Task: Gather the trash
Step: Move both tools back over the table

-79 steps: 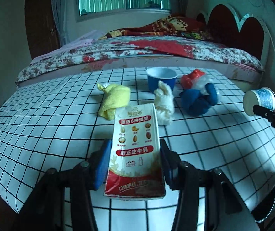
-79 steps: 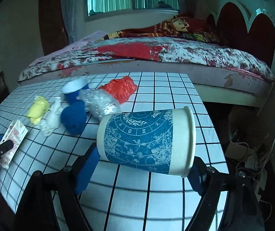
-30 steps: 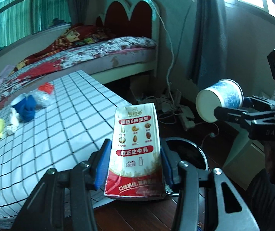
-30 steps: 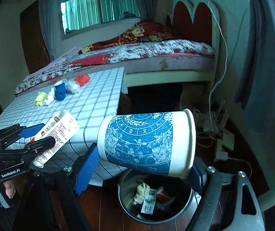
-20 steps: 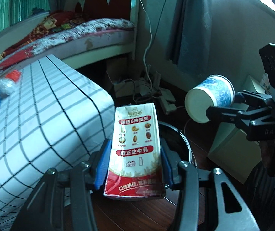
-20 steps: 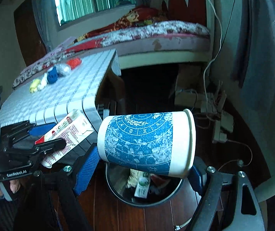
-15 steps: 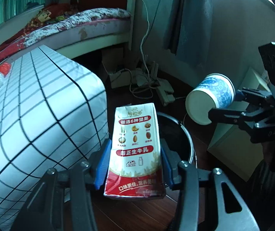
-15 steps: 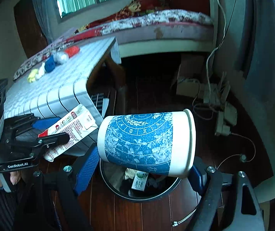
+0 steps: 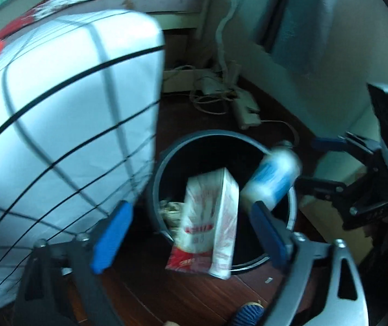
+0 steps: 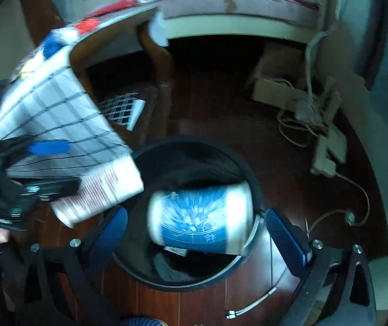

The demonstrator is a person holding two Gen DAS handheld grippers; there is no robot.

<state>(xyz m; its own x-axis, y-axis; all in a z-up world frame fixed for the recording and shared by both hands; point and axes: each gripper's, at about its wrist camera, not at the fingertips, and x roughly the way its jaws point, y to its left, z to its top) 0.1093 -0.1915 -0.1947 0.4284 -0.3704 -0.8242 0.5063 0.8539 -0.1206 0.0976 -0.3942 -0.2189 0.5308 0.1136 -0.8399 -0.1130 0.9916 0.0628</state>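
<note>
Both grippers, left (image 9: pixel 191 233) and right (image 10: pixel 194 231), have just spread wide, dropping carton (image 9: pixel 210 222) and cup (image 10: pixel 202 217) over the bin (image 9: pixel 164 168); scraps remain on the table (image 9: pixel 58 108).

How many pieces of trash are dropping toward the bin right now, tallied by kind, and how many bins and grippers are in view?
Milk cartons: 1
Paper cups: 1
Trash bins: 1
Grippers, left gripper and right gripper, both with jaws just opened and clear of the trash: 2
Total: 5
</note>
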